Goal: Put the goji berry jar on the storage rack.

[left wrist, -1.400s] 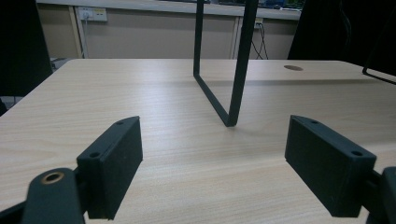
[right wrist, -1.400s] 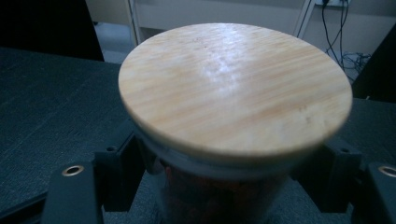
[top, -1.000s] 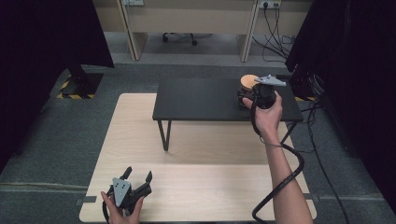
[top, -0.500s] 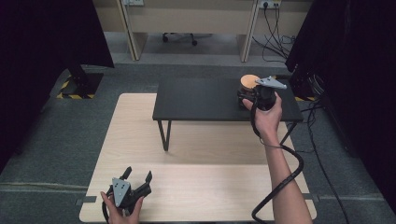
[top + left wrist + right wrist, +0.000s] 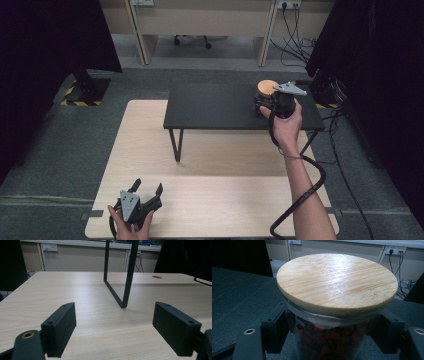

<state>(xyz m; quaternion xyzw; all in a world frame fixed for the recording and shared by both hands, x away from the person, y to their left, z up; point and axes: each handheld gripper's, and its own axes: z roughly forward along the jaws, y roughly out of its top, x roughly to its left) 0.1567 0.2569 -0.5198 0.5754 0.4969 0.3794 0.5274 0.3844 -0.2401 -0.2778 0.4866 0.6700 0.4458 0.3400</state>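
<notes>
Near the far right corner of the low black desk [image 5: 220,107] stood a glass jar [image 5: 329,340] capped with a round wooden lid [image 5: 337,281], which sat flat and fully seated on the rim. Through the glass, the jar looked packed nearly to the top with small dark red dried fruit, though exactly what kind could not be told. The right gripper [image 5: 332,332] had its jaws on either side of the jar just beneath the lid, close against the glass; whether they were truly clamped or merely touching could not be told from these views. A sound grasp here would probably want the jaws kept level and below the lid's overhang, squeezing the glass evenly so the jar stayed upright and the loose-looking lid was not nudged off. The left gripper [image 5: 139,200] rested well apart at the near left corner of the larger wooden desk [image 5: 225,195], jaws spread wide and holding nothing.
</notes>
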